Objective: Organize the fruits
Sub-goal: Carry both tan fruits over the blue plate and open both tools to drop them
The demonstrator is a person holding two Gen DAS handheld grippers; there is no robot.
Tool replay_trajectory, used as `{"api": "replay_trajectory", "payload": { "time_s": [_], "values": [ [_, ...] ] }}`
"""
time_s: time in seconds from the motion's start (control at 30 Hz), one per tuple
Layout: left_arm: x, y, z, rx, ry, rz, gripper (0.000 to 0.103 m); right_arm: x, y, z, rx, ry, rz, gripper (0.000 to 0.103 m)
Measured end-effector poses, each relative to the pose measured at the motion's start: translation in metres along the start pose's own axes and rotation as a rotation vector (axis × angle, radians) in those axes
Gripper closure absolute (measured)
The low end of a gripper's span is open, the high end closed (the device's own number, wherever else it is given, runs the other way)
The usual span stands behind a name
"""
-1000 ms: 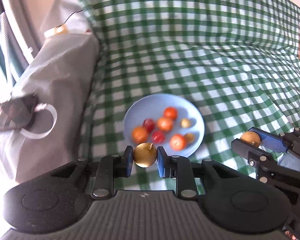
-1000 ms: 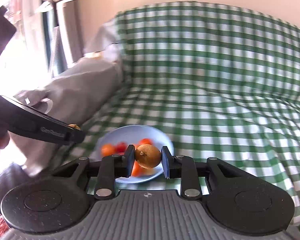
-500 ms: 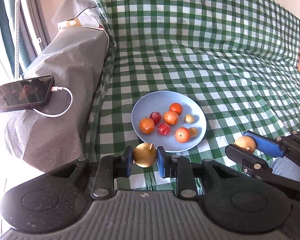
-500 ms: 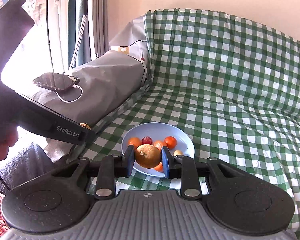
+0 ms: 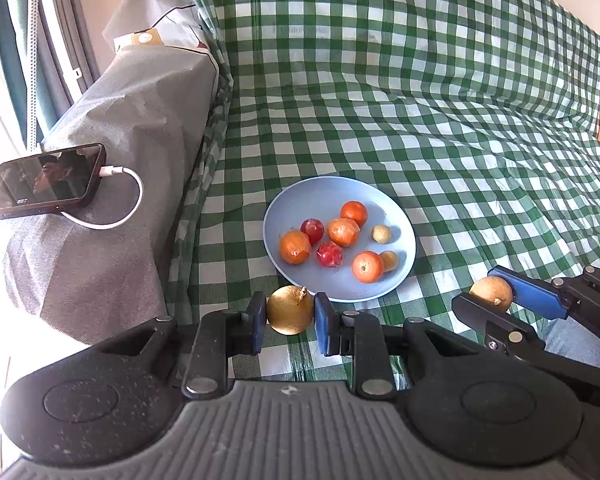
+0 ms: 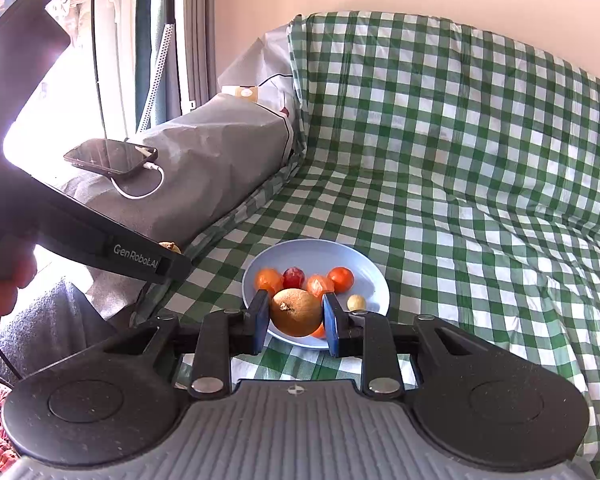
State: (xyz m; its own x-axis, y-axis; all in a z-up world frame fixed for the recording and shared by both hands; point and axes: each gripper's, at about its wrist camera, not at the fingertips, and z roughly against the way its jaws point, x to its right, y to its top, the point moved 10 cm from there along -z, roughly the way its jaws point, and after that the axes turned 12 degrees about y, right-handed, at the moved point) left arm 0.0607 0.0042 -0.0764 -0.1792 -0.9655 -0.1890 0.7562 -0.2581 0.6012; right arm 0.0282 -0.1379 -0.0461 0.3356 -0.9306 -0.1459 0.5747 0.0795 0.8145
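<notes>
Grippers are both clamping round brown fruits: left gripper (image 5: 290, 317) one, right gripper (image 6: 295, 319) another. Crowded blue plate (image 5: 332, 196) is waiting at twelve o'clock, so a dropped fruit (image 5: 290, 309) is probably rolling off.

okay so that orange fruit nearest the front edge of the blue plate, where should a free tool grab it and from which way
Grip the orange fruit across its round middle, coming down from above, probably with the fingers along the plate's front-back line. It sits stem end up on the blue plate, and a small tan fruit touches its right side, so a left-right pinch would likely bump that neighbour. Both tools hold fruit now.
</notes>
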Motion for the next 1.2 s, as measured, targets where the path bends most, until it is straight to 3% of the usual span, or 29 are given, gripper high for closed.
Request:
{"api": "replay_trajectory", "payload": {
  "time_s": [0.4,1.13,1.2],
  "values": [
    [0.007,0.019,-0.037,-0.038,0.003,-0.005,0.075,0.031,-0.007,-0.031,-0.042,-0.013,-0.056,0.074],
    [0.058,0.068,-0.169,-0.111,0.019,-0.087,0.075,0.117,-0.023,-0.161,-0.173,-0.049,-0.092,0.073],
    [0.059,0.071,-0.174,-0.114,0.012,-0.093,0.063,0.118,-0.024,-0.17,-0.18,-0.038,-0.09,0.073]
  ]
}}
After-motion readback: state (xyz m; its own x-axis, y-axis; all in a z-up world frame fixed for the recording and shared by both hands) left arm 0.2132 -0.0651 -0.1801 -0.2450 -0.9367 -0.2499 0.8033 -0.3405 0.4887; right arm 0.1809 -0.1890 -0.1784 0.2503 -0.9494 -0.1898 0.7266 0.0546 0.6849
